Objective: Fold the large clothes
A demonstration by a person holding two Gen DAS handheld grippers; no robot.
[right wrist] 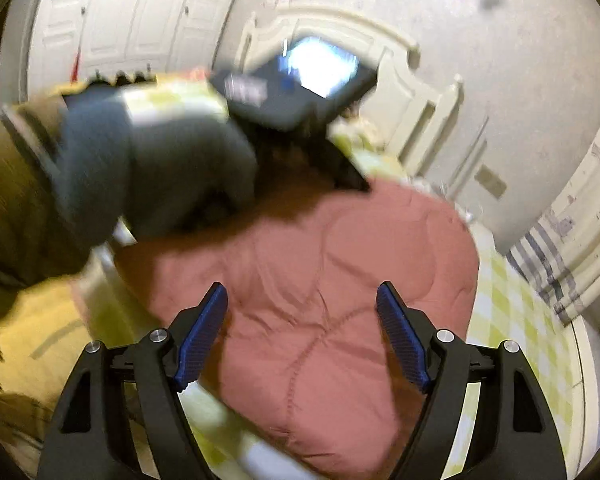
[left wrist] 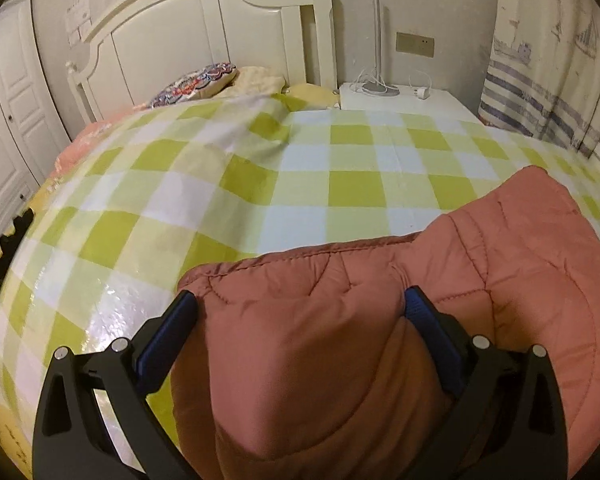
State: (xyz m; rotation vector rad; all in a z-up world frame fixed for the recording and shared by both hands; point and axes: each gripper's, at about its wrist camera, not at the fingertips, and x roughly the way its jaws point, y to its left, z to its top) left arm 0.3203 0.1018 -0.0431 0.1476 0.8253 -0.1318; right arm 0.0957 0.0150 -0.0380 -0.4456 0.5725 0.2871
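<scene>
A pink quilted padded jacket point(left wrist: 500, 264) lies bunched on a bed with a green and white checked cover point(left wrist: 260, 184). My left gripper point(left wrist: 300, 304) stands wide open with a thick fold of the jacket bulging between its blue-padded fingers point(left wrist: 168, 336). In the right wrist view the jacket point(right wrist: 320, 280) fills the middle. My right gripper point(right wrist: 302, 300) is open and hovers just above it, holding nothing. The gloved hand point(right wrist: 148, 172) holding the left gripper's body point(right wrist: 300, 80) shows blurred above the jacket.
A white headboard point(left wrist: 228, 32) and pillows point(left wrist: 196, 84) stand at the far end of the bed. A white bedside table point(left wrist: 400, 98) with a lamp and cables is at the back right. A striped curtain point(left wrist: 548, 80) hangs on the right. White wardrobe doors point(left wrist: 8, 112) are on the left.
</scene>
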